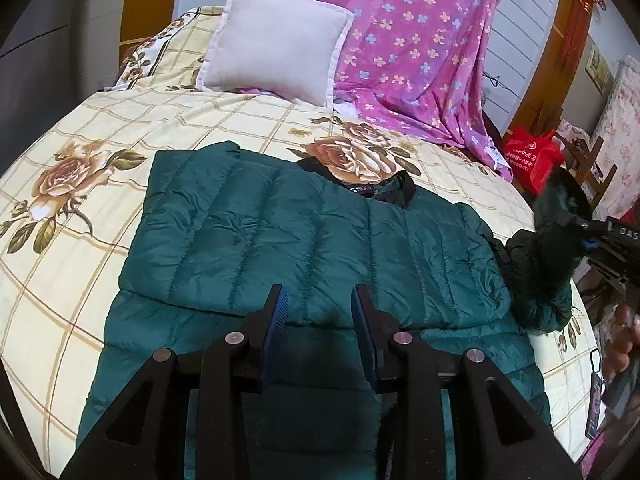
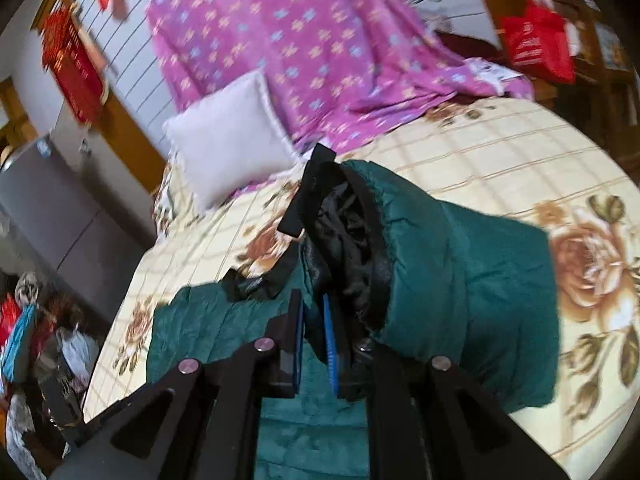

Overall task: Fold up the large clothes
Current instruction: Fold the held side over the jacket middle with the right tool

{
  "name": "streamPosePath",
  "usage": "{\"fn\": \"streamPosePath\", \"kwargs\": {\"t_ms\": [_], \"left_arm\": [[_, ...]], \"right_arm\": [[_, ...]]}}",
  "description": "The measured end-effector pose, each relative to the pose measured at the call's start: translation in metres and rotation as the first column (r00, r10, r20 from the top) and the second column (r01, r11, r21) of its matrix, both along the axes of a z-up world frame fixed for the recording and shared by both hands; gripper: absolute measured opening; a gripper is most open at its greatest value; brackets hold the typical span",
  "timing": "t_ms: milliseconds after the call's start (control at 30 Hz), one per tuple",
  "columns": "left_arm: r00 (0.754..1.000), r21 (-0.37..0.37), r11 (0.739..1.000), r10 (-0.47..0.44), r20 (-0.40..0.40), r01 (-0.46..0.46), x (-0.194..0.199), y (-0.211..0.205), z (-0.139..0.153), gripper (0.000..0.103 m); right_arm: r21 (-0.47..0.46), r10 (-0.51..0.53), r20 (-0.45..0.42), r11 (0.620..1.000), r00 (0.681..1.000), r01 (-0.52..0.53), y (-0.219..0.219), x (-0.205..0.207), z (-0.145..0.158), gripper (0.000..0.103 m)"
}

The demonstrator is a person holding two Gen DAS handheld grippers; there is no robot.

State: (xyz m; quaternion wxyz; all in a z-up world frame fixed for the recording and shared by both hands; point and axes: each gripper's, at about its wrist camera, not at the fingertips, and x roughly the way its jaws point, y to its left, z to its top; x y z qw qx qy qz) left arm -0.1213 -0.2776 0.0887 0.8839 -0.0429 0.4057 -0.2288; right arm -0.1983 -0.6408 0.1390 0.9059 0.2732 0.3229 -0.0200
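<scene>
A teal quilted puffer jacket (image 1: 312, 232) lies flat on the bed, with one sleeve folded across its body. My left gripper (image 1: 318, 294) hovers over the jacket's lower half, open, with nothing between its blue pads. In the right wrist view my right gripper (image 2: 314, 308) is shut on the other sleeve (image 2: 460, 272). That sleeve is lifted off the bed and drapes over the right finger, its black lining and cuff showing. The left wrist view shows the same lifted sleeve (image 1: 536, 276) at the jacket's right side.
The bed has a cream checked sheet with roses (image 1: 80, 260). A white pillow (image 1: 276, 40) and a purple flowered cloth (image 1: 420, 40) lie at its head. A red bag (image 1: 532, 156) stands beyond the bed's right side. A grey cabinet (image 2: 52, 208) and floor clutter (image 2: 32, 340) flank the other side.
</scene>
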Motion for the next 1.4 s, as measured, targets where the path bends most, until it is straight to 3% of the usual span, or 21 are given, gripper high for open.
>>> {"fn": "streamPosePath", "kwargs": {"t_ms": [333,533,633,667,733,800,933,1067,1200,1333,1400], "left_arm": [[0.998,-0.049,0.998,0.034,-0.045,-0.036,0.018,0.022,-0.017,0.015],[0.996,-0.07,0.996,0.053,-0.077,-0.058,0.026,0.032,-0.024,0.015],[0.995,-0.075,0.995,0.053,-0.087,-0.06,0.027,0.034,-0.026,0.015],[0.995,-0.08,0.995,0.053,-0.088,-0.06,0.027,0.034,-0.026,0.015],[0.995,-0.088,0.994,0.052,-0.086,-0.059,0.027,0.034,-0.026,0.015],[0.995,-0.105,0.993,0.046,-0.086,-0.055,0.027,0.035,-0.025,0.015],[0.996,-0.16,0.987,0.017,-0.092,-0.031,0.024,0.036,-0.019,0.016],[0.997,-0.2,0.98,-0.008,-0.082,-0.009,0.018,0.032,-0.012,0.024],[0.996,-0.208,0.978,-0.042,-0.08,0.025,0.014,0.022,0.0,0.026],[0.994,-0.226,0.973,-0.068,-0.091,0.045,0.012,0.007,0.009,0.038],[0.99,-0.236,0.97,-0.083,-0.116,0.054,0.014,-0.007,0.012,0.042]], "right_arm": [[0.028,0.178,-0.097,0.984,0.979,-0.177,0.08,0.07,-0.045,0.01],[0.068,0.231,-0.183,0.973,0.956,-0.222,0.108,0.095,-0.082,0.011],[0.083,0.239,-0.21,0.971,0.948,-0.226,0.112,0.101,-0.097,0.021],[0.1,0.243,-0.195,0.969,0.95,-0.227,0.111,0.1,-0.095,0.026],[0.149,0.262,-0.16,0.959,0.952,-0.239,0.11,0.096,-0.088,0.061],[0.151,0.256,-0.134,0.96,0.957,-0.235,0.11,0.09,-0.074,0.071],[0.103,0.241,-0.085,0.967,0.967,-0.232,0.106,0.069,-0.044,0.071],[0.118,0.201,-0.032,0.973,0.979,-0.196,0.086,0.045,-0.026,0.072],[0.163,0.175,-0.014,0.972,0.984,-0.171,0.067,0.027,-0.02,0.072],[0.144,0.117,0.026,0.982,0.993,-0.119,0.057,0.007,-0.014,0.072],[0.112,0.073,-0.01,0.991,0.997,-0.072,0.053,0.001,-0.018,0.073]]}}
